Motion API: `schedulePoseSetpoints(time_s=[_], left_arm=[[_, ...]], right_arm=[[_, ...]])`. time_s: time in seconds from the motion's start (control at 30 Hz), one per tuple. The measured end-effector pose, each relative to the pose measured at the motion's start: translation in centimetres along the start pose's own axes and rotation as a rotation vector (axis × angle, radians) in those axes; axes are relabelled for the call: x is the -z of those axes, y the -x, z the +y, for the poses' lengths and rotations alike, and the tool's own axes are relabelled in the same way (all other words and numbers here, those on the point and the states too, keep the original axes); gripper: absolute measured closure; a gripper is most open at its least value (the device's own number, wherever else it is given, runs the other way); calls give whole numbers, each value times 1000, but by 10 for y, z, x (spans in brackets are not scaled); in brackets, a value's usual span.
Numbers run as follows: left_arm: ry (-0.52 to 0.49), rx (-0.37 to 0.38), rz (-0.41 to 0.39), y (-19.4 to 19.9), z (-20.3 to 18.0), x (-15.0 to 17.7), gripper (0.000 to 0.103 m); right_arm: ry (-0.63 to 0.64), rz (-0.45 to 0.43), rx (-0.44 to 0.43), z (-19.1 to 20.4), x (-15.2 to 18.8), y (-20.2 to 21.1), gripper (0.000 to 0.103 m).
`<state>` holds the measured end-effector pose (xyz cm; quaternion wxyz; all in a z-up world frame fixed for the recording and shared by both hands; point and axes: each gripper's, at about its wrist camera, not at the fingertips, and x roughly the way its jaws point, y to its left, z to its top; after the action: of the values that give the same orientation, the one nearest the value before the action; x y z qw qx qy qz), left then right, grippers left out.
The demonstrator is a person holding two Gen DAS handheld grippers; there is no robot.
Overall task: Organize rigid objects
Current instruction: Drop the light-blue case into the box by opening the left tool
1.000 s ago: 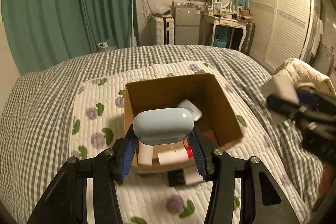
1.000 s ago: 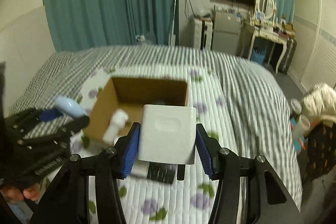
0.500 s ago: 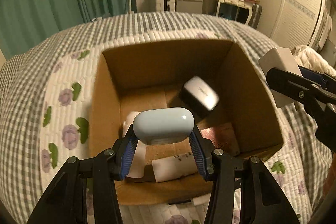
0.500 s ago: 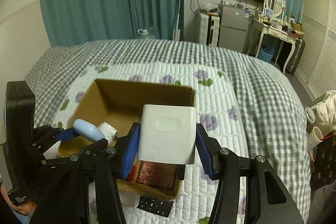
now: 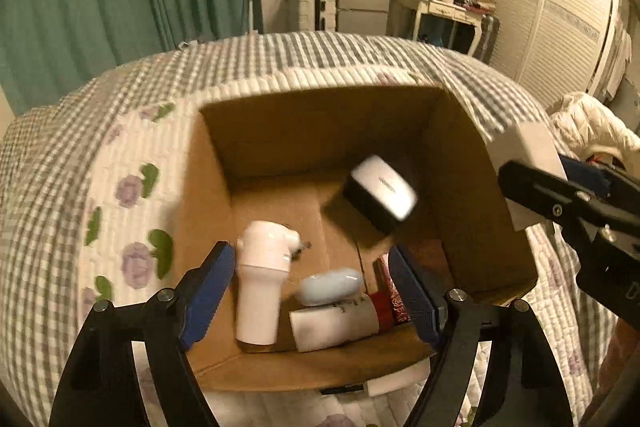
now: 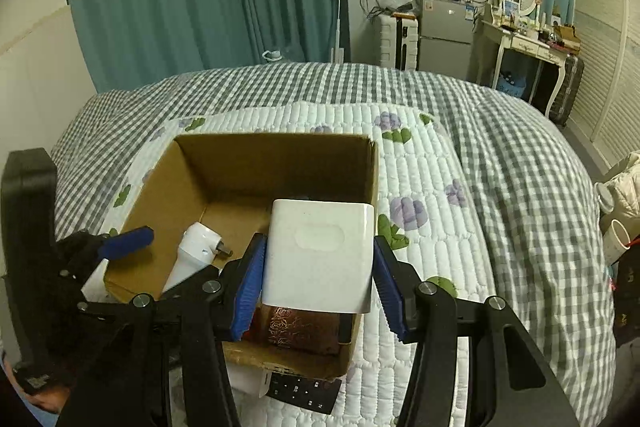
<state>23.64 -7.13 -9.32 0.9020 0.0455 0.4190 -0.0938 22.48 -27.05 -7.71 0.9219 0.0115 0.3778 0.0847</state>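
Note:
An open cardboard box (image 5: 472, 171) (image 6: 280, 151) sits on the quilted bed. My left gripper (image 5: 312, 291) is open and empty above the box's near side. Below it the pale blue oval case (image 5: 330, 285) lies in the box, beside a white cylindrical device (image 5: 262, 283) (image 6: 196, 247), a white tube with a red cap (image 5: 340, 319) and a black-and-white box (image 5: 380, 193). My right gripper (image 6: 318, 287) is shut on a white square box (image 6: 320, 255) (image 5: 528, 163), held above the box's right near corner.
A black remote (image 6: 304, 391) lies on the quilt under the box's near edge. A dark red patterned item (image 6: 296, 327) lies in the box. A white jacket (image 5: 592, 127) lies at the right. Curtains, fridge and dressing table stand behind the bed.
My left gripper has opened and the pale blue case has dropped into the cardboard box. My right gripper has stayed shut on the white box, now closer over the box's corner.

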Motion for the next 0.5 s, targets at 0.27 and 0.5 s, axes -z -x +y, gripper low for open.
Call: schedulePoseSetpoints(time_s=[0.27,0.5], left_arm=[[29,-85,-98,44,40,-9,22],[99,-105,-106,44,78,-2,22]], right_arm=[[44,-10,-12,25,-8,1,52],[119,68,-27,65,-11,-55,52]])
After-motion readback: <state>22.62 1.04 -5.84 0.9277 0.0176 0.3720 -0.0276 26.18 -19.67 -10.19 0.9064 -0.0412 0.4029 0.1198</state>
